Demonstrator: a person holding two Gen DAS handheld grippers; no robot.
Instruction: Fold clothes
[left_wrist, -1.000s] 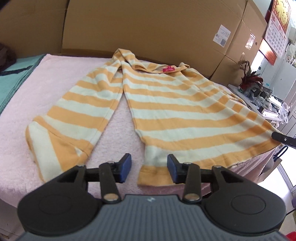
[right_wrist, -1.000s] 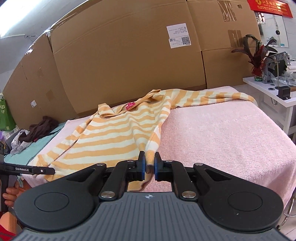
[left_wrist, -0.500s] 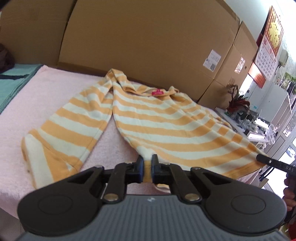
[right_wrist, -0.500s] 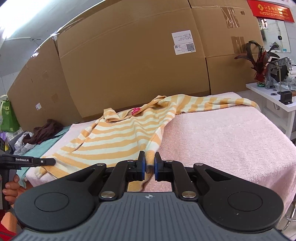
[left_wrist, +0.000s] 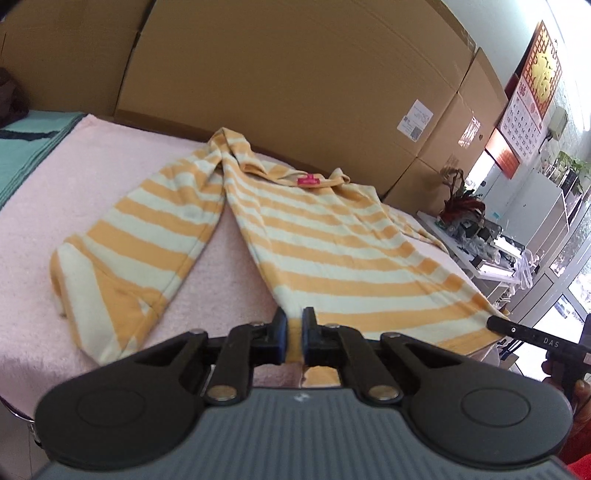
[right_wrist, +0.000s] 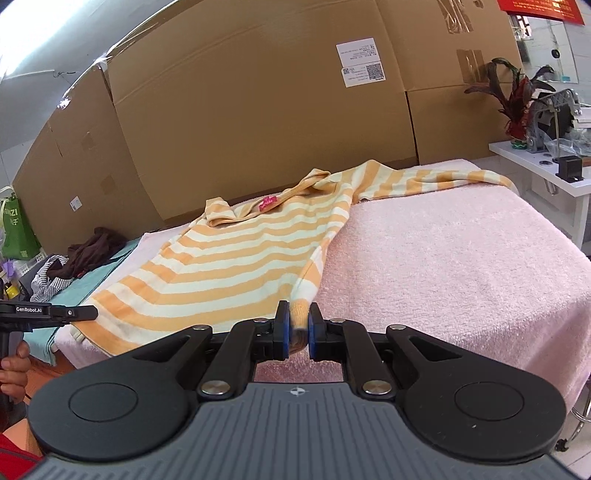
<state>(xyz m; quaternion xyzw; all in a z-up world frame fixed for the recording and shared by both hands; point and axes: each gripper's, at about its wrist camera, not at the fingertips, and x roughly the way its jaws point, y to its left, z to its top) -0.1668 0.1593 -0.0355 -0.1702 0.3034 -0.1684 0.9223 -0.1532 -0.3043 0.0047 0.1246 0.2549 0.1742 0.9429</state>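
Left gripper (left_wrist: 293, 334): fingers pinched narrow on the near-left hem corner of the striped top (left_wrist: 332, 243). Right gripper (right_wrist: 298, 328): same, clamped narrow on the near-right hem corner, fabric bunched between the blue pads (right_wrist: 283, 334).

The top lies on the pink towel-covered table (right_wrist: 461, 258), hem at the near edge, collar at the far edge. Long axis runs near to far, neckline pointing away toward the cardboard boxes (right_wrist: 258, 110). Hem edge between the two grippers looks raised off the table; the rest lies flat.

Look: orange and pale cream horizontal stripes, long sleeves, pink label (left_wrist: 308, 180) at the collar. Left sleeve (left_wrist: 129, 240) angles back toward the near-left, cuff folded over on the towel. Right sleeve (right_wrist: 436, 181) stretches out to the far right along the far table edge.

Far left, beside the table: teal cloth (right_wrist: 92, 277) with a dark garment pile (right_wrist: 96, 247) on it. Far right: white side table (right_wrist: 546, 177) with a red-leaved plant (right_wrist: 513, 96). A calendar (left_wrist: 524, 122) hangs on the right wall.
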